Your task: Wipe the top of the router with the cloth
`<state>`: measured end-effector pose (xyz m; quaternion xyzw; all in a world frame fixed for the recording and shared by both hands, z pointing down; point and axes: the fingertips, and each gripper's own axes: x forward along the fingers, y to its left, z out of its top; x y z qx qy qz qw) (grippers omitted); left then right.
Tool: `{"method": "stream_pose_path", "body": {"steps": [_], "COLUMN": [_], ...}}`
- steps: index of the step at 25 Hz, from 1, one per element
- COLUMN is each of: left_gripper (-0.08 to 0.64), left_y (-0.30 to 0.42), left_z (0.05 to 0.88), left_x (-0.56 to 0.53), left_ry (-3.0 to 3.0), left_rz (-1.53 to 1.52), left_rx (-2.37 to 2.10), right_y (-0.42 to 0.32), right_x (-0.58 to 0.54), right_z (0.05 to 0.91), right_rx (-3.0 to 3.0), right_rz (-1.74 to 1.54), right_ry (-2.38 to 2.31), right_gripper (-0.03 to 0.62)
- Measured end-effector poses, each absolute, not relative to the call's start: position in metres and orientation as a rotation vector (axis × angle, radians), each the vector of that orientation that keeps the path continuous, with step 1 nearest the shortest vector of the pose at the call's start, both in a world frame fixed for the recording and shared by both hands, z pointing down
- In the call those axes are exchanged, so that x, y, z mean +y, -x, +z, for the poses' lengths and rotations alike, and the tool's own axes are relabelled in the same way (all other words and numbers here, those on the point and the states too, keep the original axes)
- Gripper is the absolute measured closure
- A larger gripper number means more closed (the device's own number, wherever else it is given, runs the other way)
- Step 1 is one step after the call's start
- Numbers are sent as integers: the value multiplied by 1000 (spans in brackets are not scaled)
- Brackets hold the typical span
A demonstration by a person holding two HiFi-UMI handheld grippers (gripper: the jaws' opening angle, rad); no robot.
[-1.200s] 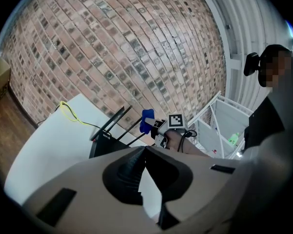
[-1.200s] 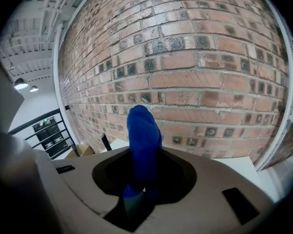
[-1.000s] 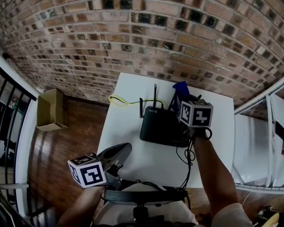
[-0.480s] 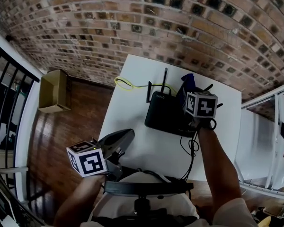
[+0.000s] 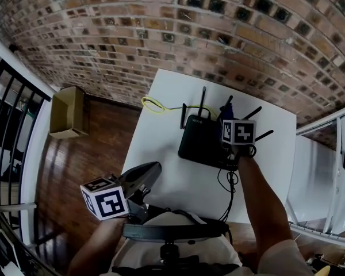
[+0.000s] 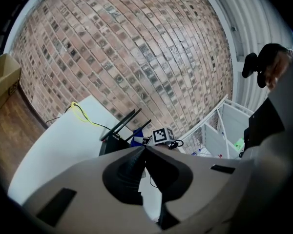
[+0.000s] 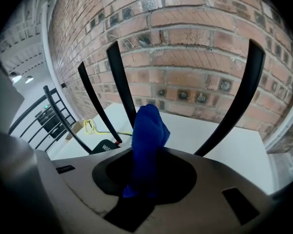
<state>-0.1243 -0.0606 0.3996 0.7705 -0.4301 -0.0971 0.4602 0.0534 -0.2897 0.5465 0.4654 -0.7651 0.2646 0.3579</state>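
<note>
Right gripper [image 7: 146, 155]: pinching blue cloth [image 7: 147, 126] over router [image 5: 199, 144]
Router: black, on white table [image 5: 270, 165], antennas [image 7: 118, 82] upright
Left gripper [image 6: 145, 151]: pressed together, empty
Advice: press cloth flat, sweep clear of antennas

The left tongs [image 6: 145, 149] have their jaws closed tip to tip with nothing between them. Beyond them on the white surface [image 6: 56, 145] stands a black router [image 6: 112, 145], antennas raised, with a yellow cable [image 6: 83, 113] to its far left. A blue cloth [image 6: 136, 133] shows just beside the right tongs [image 6: 142, 140], before a brick wall [image 6: 117, 48].
</note>
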Motion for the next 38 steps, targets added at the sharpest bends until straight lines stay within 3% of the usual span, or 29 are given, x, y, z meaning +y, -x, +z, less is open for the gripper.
{"method": "stream_pose_path", "body": {"steps": [20, 28, 38], "left_gripper": [558, 558, 558], "left_y": [128, 109, 95], "left_z": [406, 400, 396], "left_x": [-61, -63, -64], "left_ry": [-1880, -1918, -1940], "left_rz": [-234, -202, -172], "left_rx": [-1057, -1010, -962], "right_y": [-59, -77, -28], "right_x": [-287, -271, -239], "right_z": [576, 536, 465], "right_rx": [-1894, -1976, -2214], "right_rz": [760, 752, 692], "right_ry": [-1168, -1270, -1191], "right_gripper": [465, 465, 465]}}
